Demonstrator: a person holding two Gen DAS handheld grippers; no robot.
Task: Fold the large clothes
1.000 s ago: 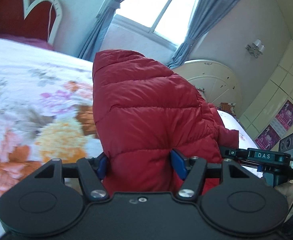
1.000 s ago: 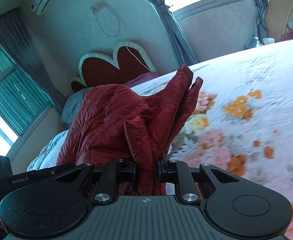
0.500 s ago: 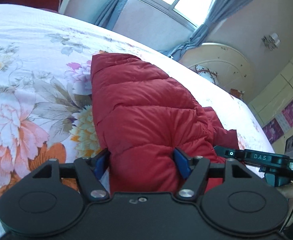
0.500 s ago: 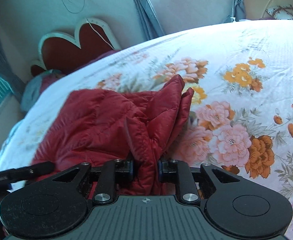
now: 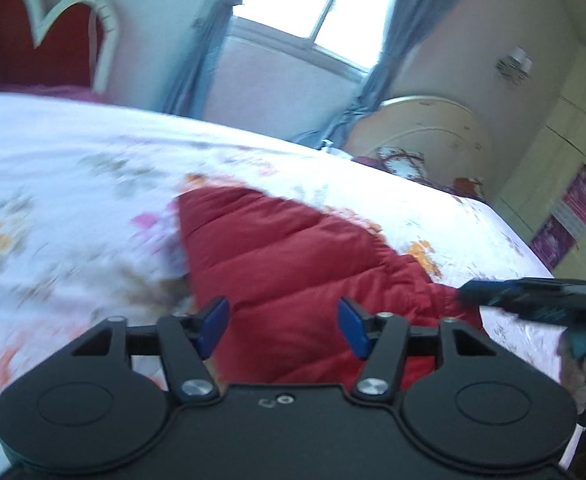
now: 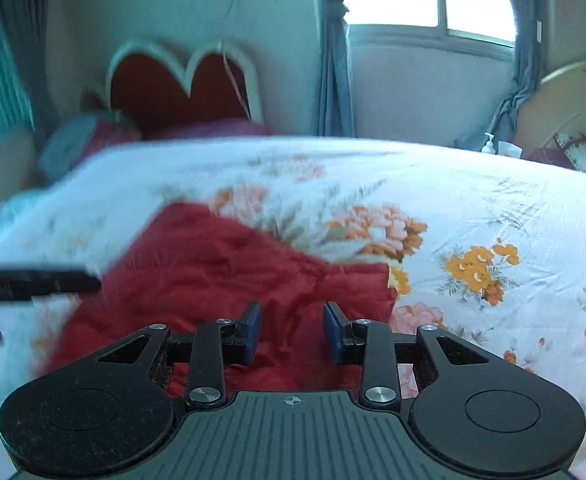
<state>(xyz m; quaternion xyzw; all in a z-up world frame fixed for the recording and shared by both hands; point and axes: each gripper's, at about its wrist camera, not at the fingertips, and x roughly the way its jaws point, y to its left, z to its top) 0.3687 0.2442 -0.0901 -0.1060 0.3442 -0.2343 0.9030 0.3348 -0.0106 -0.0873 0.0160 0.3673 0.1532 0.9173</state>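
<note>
Red quilted puffer jacket (image 5: 305, 264) lies on the floral bed (image 6: 493, 208) between both parted, unclamped tongs: left tongs (image 5: 283, 326) just narrowing, right tongs (image 6: 291, 332) just widening.

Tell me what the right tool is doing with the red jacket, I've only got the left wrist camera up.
Observer: The right tool is open. Its jaws have just been opening, and the red jacket lies loose between them, not pinched.
Operator: Is that side of the jacket down on the bed?
Observer: Yes, its corner lies flat on the floral bedsheet, right next to an orange flower print.
Operator: Anything up by the headboard I can't see?
Observer: A blue-grey pillow sits to the left below the heart-shaped headboard.
</note>
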